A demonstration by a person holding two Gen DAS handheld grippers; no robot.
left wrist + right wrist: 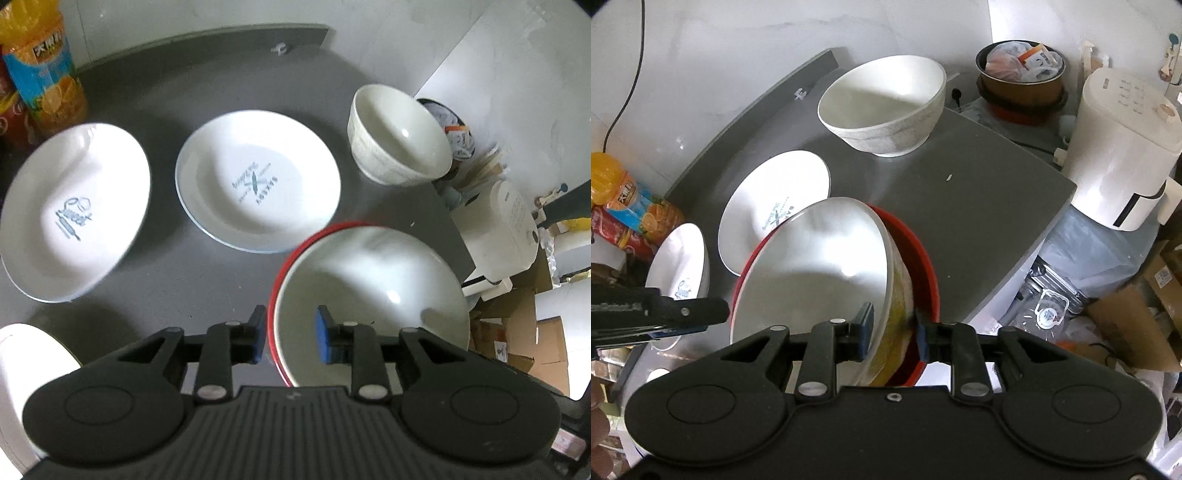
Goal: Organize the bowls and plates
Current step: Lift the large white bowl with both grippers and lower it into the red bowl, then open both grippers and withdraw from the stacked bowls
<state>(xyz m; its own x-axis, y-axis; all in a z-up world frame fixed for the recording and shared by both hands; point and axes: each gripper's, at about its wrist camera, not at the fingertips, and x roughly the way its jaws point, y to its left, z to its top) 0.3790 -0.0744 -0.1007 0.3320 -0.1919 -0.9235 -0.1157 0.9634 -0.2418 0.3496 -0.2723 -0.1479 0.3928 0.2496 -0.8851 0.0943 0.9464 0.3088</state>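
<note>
1. Our right gripper [892,332] is clenched on the near wall of the inner bowl [812,266]: one pad sits inside the white hollow, the other on the yellowish outer wall, just by the red bowl's rim.
2. Our left gripper [290,334] is spread, straddling the near-left rim of the red bowl [277,280], one pad outside the rim, one inside; we cannot tell whether either pad touches.
3. The inner bowl sits tilted inside the red bowl, both at the near right edge of the worktop [207,280].
4. Beyond them the near plate [258,181] lies forward and left, with the far-left plate [74,210] beside it, apart.
5. The pale bowl [882,107] stands straight ahead of our right gripper at the far right corner, which we judge the likelier stacking target and nearer our right hand.
</note>
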